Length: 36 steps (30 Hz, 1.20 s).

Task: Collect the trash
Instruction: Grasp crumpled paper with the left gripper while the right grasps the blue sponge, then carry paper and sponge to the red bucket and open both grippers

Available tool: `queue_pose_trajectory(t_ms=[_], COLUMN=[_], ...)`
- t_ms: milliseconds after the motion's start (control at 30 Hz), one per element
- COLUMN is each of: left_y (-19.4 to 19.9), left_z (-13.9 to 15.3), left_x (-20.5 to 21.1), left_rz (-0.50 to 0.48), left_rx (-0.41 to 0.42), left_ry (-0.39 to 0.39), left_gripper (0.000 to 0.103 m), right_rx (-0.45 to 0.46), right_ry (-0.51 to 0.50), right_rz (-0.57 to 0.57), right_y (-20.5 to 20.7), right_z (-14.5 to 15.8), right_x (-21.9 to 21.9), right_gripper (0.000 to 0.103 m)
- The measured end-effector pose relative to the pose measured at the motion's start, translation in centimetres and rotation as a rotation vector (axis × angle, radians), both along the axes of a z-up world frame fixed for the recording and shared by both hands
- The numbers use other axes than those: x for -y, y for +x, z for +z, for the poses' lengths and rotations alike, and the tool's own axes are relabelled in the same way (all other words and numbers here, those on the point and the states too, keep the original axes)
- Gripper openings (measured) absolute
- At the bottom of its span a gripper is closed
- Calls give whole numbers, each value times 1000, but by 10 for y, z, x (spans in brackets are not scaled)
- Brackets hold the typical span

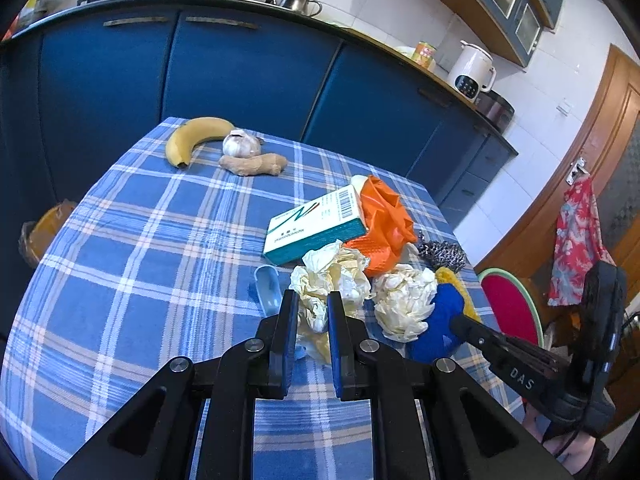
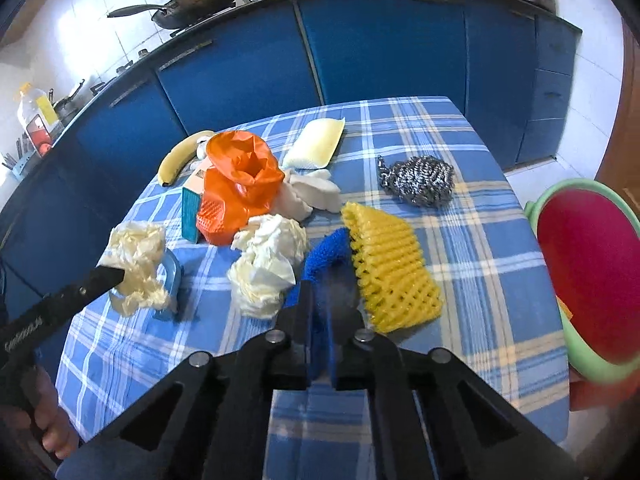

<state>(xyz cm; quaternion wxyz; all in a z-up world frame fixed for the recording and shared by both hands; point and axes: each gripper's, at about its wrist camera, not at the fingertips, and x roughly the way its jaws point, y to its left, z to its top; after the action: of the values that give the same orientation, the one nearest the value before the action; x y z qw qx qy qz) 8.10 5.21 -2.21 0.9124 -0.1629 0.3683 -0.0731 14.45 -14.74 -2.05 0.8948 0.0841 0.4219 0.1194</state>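
Observation:
My left gripper (image 1: 313,305) is shut on a crumpled cream paper ball (image 1: 332,276), just above the blue checked tablecloth (image 1: 140,280); the right wrist view shows that ball (image 2: 138,264) held at the left fingertips. My right gripper (image 2: 330,294) is shut on a blue foam piece (image 2: 326,248), which also shows in the left wrist view (image 1: 438,320). A second crumpled paper ball (image 2: 268,266) lies between the two grippers. Behind it are an orange plastic bag (image 2: 240,184), a teal and white box (image 1: 316,224) and a yellow foam net (image 2: 394,276).
A steel scourer (image 2: 420,180), a yellow sponge (image 2: 316,144) and a white tissue (image 2: 314,194) lie further back. A banana (image 1: 192,140), garlic (image 1: 242,144) and ginger (image 1: 254,164) sit at the far end. A small blue scoop (image 1: 268,286) lies by the left fingers. A red stool (image 2: 588,284) stands right of the table.

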Motion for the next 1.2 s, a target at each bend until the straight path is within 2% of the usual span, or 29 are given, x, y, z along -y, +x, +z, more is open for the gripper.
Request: queue_pose_trajectory(t_ms=[167, 433, 567, 900, 1200], left_y=[-3, -7, -9, -9, 4], left_z=[8, 26, 35, 52, 61], left_x=[8, 28, 41, 78, 148], left_rz=[-17, -67, -96, -160, -288], left_rx=[15, 46, 62, 90, 111], left_ry=[3, 3, 8, 24, 40], left_gripper=[14, 14, 14, 14, 14], right_rx=[13, 115, 121, 195, 249], right_ry=[75, 155, 234, 184, 150], right_rz=[7, 37, 61, -30, -202], right_y=[-15, -46, -53, -72, -84], right_z=[6, 42, 52, 69, 75], right_x=[10, 20, 29, 67, 136], right_gripper=[5, 5, 5, 5, 5])
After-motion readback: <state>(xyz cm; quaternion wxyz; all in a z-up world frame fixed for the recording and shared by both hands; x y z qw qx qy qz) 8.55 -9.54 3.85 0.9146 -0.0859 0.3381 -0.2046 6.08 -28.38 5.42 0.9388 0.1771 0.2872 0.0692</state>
